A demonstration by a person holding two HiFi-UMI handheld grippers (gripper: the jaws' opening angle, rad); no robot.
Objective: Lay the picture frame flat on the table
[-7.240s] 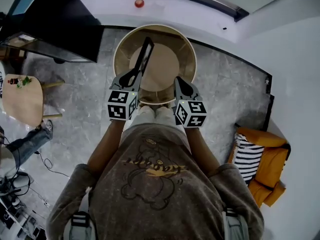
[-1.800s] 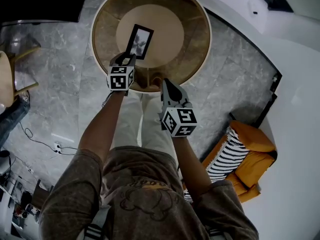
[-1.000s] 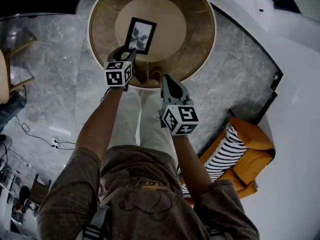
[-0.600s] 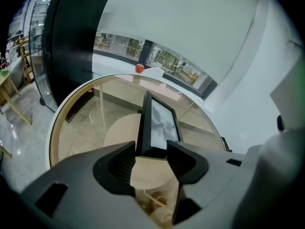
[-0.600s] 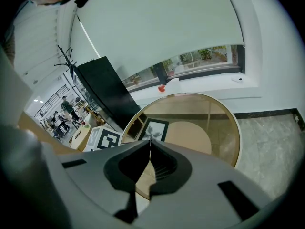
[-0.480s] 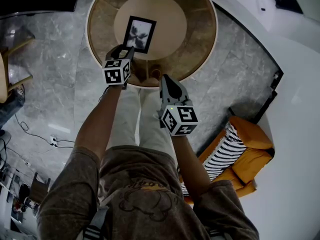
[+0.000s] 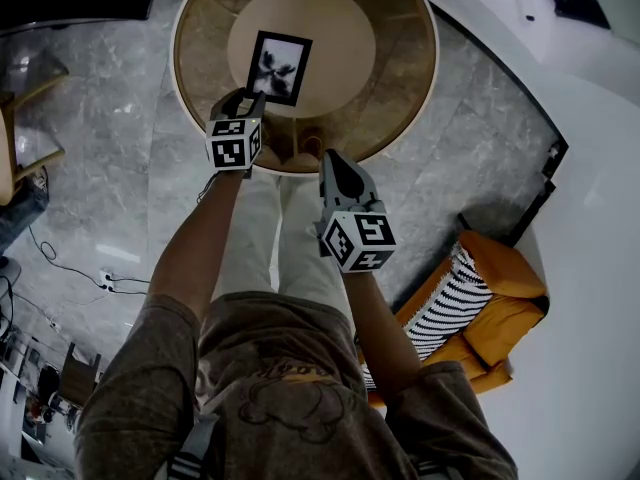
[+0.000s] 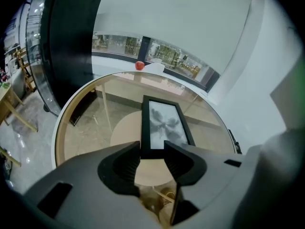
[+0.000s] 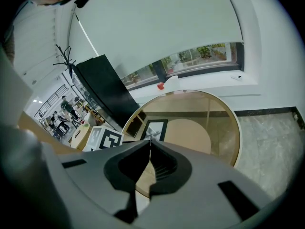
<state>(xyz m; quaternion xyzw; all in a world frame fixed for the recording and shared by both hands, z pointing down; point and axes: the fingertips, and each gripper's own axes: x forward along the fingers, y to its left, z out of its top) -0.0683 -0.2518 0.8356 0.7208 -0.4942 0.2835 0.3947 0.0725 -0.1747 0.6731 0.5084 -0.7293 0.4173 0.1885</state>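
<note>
Picture frame [image 7: 279,67] flat, near edge hidden behind closing, empty left tongs [image 8: 152,147]; right tongs [image 9: 150,142] shut.

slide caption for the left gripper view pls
Left gripper with fingers closing on nothing at near end of picture frame, flat on round glass table

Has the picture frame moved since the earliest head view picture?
Yes. Then it stood on edge over the round table; now the picture frame lies flat, face up, on the table, left of its middle.
</note>
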